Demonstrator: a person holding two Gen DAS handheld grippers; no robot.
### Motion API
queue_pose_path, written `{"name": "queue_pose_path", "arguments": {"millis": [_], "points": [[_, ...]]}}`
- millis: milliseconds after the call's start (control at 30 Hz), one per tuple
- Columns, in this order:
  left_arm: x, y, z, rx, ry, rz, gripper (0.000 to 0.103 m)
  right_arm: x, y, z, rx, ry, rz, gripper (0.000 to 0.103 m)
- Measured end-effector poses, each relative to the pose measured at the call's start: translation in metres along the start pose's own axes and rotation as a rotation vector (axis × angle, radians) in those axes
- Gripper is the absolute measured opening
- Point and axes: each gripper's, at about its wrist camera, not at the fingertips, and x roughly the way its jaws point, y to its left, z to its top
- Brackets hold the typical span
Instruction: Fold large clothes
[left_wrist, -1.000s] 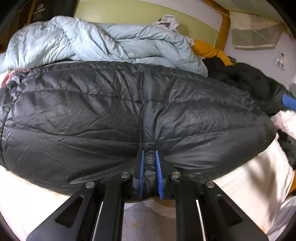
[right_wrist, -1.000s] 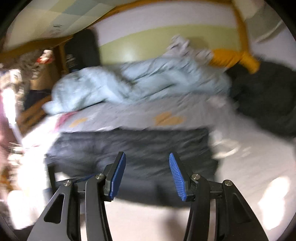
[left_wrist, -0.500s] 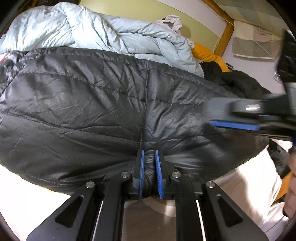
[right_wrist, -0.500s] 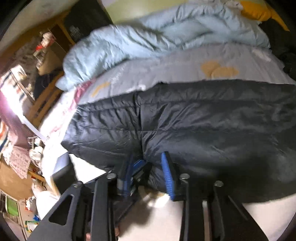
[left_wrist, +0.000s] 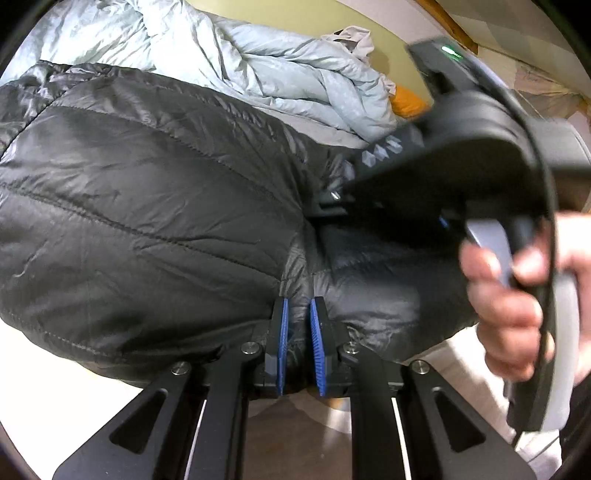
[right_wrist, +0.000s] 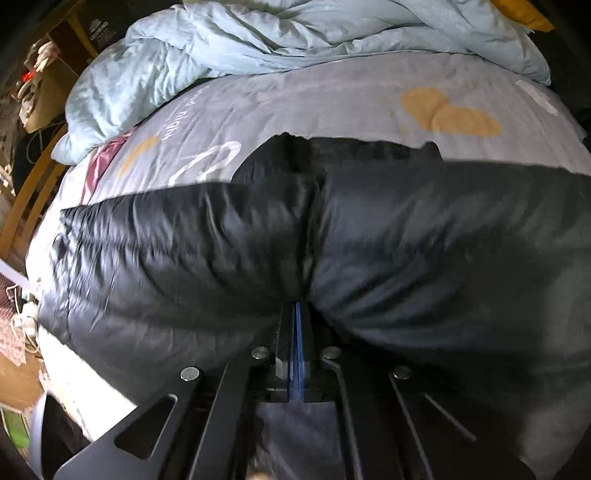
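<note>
pinching the near hem of the black puffer jacket, left gripper and right gripper had both clamped shut on it side by side, its bulk lying ahead.

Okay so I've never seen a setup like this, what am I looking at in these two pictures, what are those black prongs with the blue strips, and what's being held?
No robot here: a person holds a hand-operated gripper in each hand, and each one carries a wide-angle camera looking along its two fingers. So each picture is one gripper's own view.

In the left one, the left gripper has its blue pads pinched on the near edge of a black puffy jacket. At the right you see the person's hand holding the other tool.

In the other view, the right gripper has just been closing, and its pads sit together on the jacket's hem.

The jacket lies on a bed with a grey printed sheet. Behind it is a crumpled pale blue duvet.
</note>
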Motion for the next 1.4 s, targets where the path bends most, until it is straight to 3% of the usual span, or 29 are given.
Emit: {"name": "queue_pose_path", "arguments": {"millis": [267, 433, 500, 600, 700, 900, 1033, 1100, 1200, 1233, 1267, 1333, 1400], "points": [[0.000, 0.004, 0.000, -0.024, 0.001, -0.015, 0.013, 0.029, 0.007, 0.054, 0.000, 0.009, -0.071, 0.001], [-0.001, 0.002, -0.002, -0.012, -0.001, -0.006, 0.013, 0.051, 0.014, 0.077, -0.051, 0.021, -0.219, 0.001], [-0.001, 0.001, -0.003, -0.012, -0.001, -0.007, 0.014, 0.042, 0.015, 0.081, -0.023, -0.006, -0.186, 0.001], [-0.001, 0.000, -0.002, -0.011, -0.003, -0.007, 0.014, -0.001, 0.016, 0.065, -0.026, -0.117, -0.064, 0.001], [0.000, 0.002, -0.002, -0.017, -0.003, -0.015, 0.014, -0.053, 0.019, 0.034, -0.075, -0.212, -0.009, 0.001], [0.000, 0.002, -0.001, -0.012, -0.005, -0.010, 0.014, -0.123, -0.001, -0.044, -0.095, -0.270, 0.026, 0.001], [-0.001, 0.003, -0.001, -0.007, -0.006, -0.007, 0.014, -0.152, -0.036, -0.100, -0.019, -0.330, 0.027, 0.002], [-0.001, 0.003, -0.001, -0.006, -0.006, -0.006, 0.014, -0.158, -0.065, -0.126, 0.072, -0.363, 0.021, 0.009], [-0.002, 0.003, -0.001, -0.001, -0.006, -0.004, 0.014, -0.154, -0.105, -0.149, 0.259, -0.399, 0.094, 0.035], [-0.002, 0.003, 0.000, -0.002, -0.006, -0.004, 0.014, -0.153, -0.116, -0.154, 0.326, -0.414, 0.148, 0.061], [-0.002, 0.002, 0.000, -0.001, -0.006, -0.004, 0.014, -0.151, -0.126, -0.160, 0.395, -0.438, 0.218, 0.079], [-0.003, 0.002, 0.000, 0.000, -0.006, -0.004, 0.014, -0.149, -0.138, -0.164, 0.490, -0.494, 0.287, 0.084], [-0.002, 0.002, 0.000, -0.002, -0.007, -0.005, 0.014, -0.147, -0.144, -0.158, 0.520, -0.516, 0.214, 0.084]]}}
